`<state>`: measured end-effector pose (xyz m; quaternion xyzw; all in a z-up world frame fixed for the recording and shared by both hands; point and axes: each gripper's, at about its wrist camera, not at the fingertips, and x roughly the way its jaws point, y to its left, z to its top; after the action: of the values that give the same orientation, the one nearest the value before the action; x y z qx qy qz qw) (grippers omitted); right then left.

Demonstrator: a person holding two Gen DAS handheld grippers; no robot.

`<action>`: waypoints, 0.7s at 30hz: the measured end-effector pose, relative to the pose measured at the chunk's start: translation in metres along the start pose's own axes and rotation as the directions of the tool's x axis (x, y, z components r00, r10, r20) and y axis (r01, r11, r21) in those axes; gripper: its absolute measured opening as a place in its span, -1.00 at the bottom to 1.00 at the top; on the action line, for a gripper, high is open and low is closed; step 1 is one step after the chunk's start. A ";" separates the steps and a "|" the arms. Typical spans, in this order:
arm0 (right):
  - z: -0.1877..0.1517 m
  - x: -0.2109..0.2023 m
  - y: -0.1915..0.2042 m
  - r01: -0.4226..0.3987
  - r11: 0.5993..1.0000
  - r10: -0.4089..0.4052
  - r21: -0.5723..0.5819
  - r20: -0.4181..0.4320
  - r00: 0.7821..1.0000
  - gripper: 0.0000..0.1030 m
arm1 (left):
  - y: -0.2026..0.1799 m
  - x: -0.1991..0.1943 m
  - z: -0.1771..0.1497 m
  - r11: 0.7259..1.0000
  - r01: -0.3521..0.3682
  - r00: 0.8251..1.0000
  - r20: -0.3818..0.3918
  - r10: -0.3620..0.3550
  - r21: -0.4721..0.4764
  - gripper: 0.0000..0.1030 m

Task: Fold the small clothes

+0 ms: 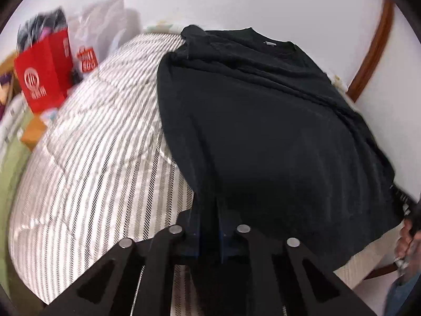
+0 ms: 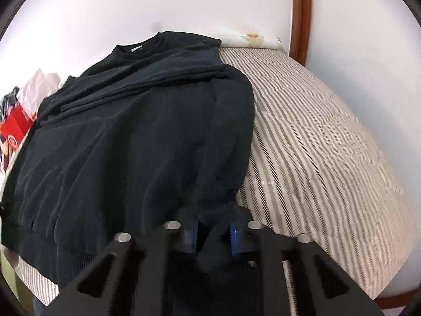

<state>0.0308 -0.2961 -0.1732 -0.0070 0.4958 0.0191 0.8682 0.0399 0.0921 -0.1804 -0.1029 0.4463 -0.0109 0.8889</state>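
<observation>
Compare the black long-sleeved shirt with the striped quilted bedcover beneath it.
The black long-sleeved shirt is plain and dark; the striped quilted bedcover is pale with thin dark stripes. The shirt is rumpled, its sleeves folded across the chest; the bedcover lies smooth. The shirt covers only part of the bed; the bedcover spreads well beyond it. The shirt's hem is pinched by the left gripper and the right gripper; the bedcover is not gripped. Both are fabric.

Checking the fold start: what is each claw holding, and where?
Both grip the black shirt at its near hem: left claw on one corner, right claw on the other.
</observation>
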 end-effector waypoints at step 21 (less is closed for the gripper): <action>0.009 -0.073 -0.010 -0.026 1.000 0.028 -0.016 0.141 0.990 -0.82 | -0.003 -0.076 0.014 0.992 0.111 0.980 0.161 -0.119 0.057 -0.87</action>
<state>0.0017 -0.3072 -0.1065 -0.0052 0.4328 0.0349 0.9008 0.0055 0.1000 -0.1113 -0.1080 0.3646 -0.0645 0.9226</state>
